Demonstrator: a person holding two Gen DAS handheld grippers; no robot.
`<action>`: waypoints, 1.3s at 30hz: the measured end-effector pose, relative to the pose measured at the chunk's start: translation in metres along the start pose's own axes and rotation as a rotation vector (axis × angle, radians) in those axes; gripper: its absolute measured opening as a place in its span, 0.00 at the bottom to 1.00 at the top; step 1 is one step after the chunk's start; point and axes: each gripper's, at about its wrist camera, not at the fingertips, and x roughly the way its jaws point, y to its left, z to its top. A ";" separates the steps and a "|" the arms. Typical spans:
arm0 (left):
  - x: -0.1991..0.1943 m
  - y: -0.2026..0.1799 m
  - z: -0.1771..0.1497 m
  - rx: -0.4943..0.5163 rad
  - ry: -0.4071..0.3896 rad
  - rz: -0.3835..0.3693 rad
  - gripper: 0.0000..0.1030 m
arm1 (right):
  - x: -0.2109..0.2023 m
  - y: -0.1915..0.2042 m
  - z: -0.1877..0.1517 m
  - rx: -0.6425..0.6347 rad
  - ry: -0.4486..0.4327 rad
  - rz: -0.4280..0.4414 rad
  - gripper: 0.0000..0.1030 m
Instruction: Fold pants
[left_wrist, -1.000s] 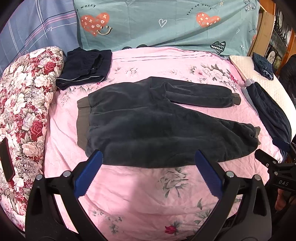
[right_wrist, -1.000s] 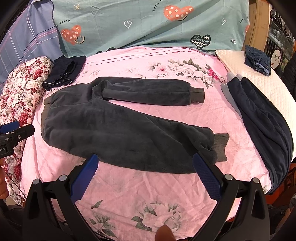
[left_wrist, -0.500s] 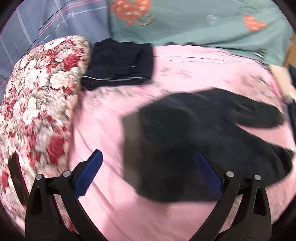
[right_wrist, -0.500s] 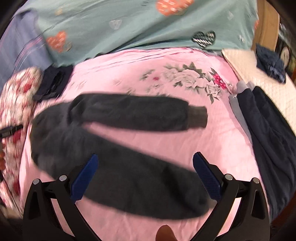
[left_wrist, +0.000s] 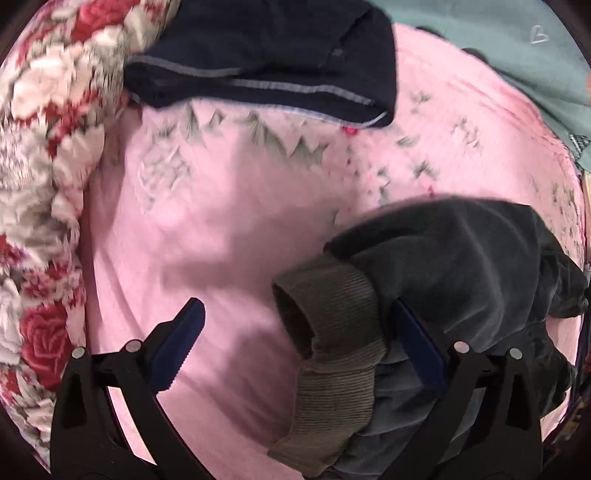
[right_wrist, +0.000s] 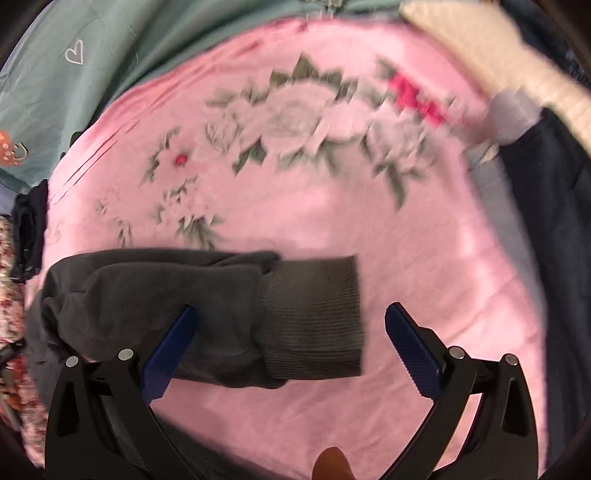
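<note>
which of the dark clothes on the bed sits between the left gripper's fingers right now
The grey fleece pants, ribbed waistband between the open left gripper. The folded navy garment lies far beyond.

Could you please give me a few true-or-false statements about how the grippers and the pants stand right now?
1. The left gripper is open. True; the ribbed waistband of the grey pants bunches between its two fingers.
2. The right gripper is shut on the ribbed leg cuff. False; it is open, with the cuff lying between its spread fingers.
3. The pants lie on a pink floral bedsheet. True.
4. The folded navy garment lies on top of the grey pants. False; it lies apart from them, farther up the bed beside the floral pillow.
</note>
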 end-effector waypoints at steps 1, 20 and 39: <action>0.001 0.002 0.000 -0.011 0.006 -0.011 0.98 | 0.004 0.002 -0.001 0.004 0.029 0.029 0.99; -0.073 -0.019 0.007 0.054 -0.263 -0.167 0.06 | -0.168 0.098 0.035 -0.428 -0.492 0.070 0.31; -0.014 0.003 -0.081 0.141 -0.069 -0.063 0.90 | -0.083 -0.038 -0.154 -0.093 0.101 -0.082 0.85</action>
